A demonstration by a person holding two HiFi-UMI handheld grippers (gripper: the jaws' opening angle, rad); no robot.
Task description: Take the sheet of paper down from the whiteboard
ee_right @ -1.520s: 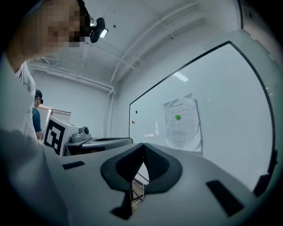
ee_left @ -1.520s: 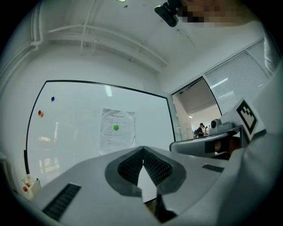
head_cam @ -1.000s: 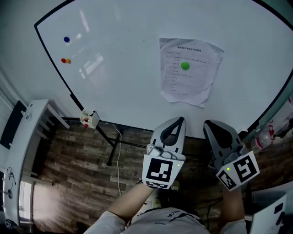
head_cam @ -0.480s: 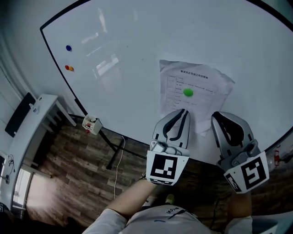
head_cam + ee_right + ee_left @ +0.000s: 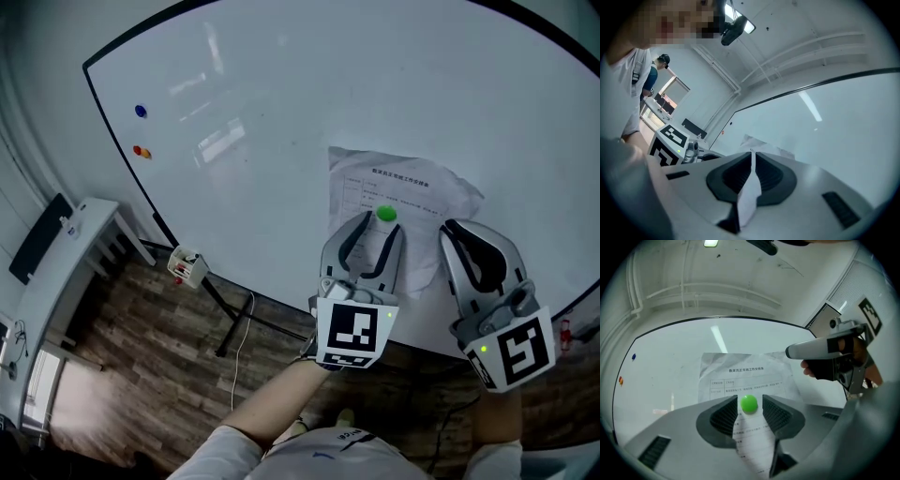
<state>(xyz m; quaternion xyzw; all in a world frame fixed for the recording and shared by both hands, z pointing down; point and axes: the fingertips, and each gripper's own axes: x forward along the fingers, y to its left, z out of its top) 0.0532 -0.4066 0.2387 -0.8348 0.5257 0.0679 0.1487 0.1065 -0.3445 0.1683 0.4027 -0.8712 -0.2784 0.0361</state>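
Reading from the pads outward: found the left gripper (image 5: 749,405) with jaws opening, a green magnet (image 5: 749,404) between the pads (image 5: 726,416), neither pressing it. Noted the magnet sitting on the sheet of paper (image 5: 394,187), about mid-sheet. Found the right gripper (image 5: 752,157) clamped tight on the sheet's edge, a strip of paper pinched between its pads. Placed that grip at about 4 o'clock on the sheet in the head view. Saw the sheet, creased, lying against the whiteboard (image 5: 281,112) at 4 o'clock from the board's centre. Logged a blue magnet (image 5: 141,111) and a red-orange pair (image 5: 142,151) at the board's 9 o'clock edge, well apart from the sheet.
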